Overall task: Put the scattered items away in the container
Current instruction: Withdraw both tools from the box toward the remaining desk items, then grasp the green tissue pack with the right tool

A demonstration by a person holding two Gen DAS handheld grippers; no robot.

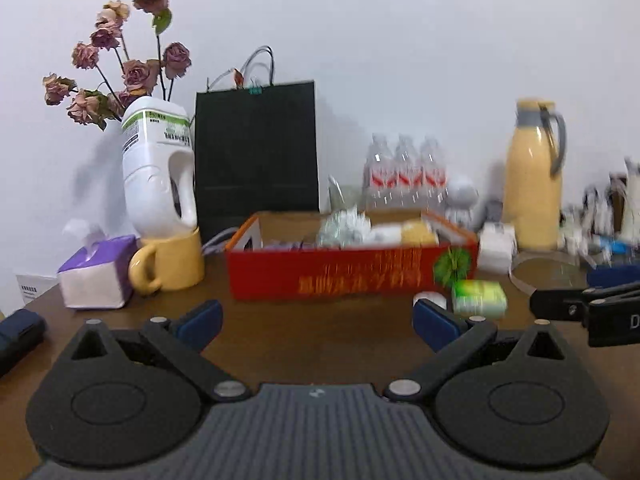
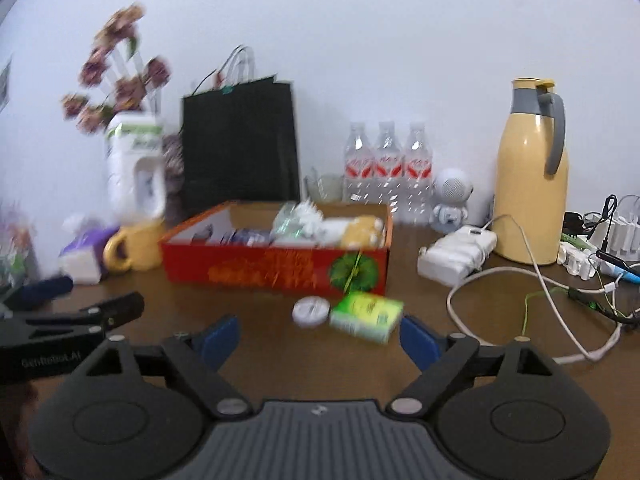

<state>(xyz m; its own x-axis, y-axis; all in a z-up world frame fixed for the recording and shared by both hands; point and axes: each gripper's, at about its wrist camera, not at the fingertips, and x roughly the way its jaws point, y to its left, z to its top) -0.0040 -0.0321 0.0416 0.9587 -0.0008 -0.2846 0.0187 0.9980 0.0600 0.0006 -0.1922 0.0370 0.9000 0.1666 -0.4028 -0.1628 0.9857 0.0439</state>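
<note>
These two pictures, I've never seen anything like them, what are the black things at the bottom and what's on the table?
Each picture comes from a camera on a hand-held gripper, looking along its two blue-tipped fingers. One shows the left gripper, the other the right gripper; each also shows in the other's view. Both are open and hold nothing. On the brown table stands a red box already holding some items. In front of it lie a green packet and a round white tin. Behind stand a yellow jug and water bottles.

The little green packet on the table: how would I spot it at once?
Find the red cardboard box in the middle of the brown table. Just in front of its right-hand corner lies the green packet, flat on the wood. Beside it sits a round white lid-like disc; the packet alone is boxy and bright green.
</note>
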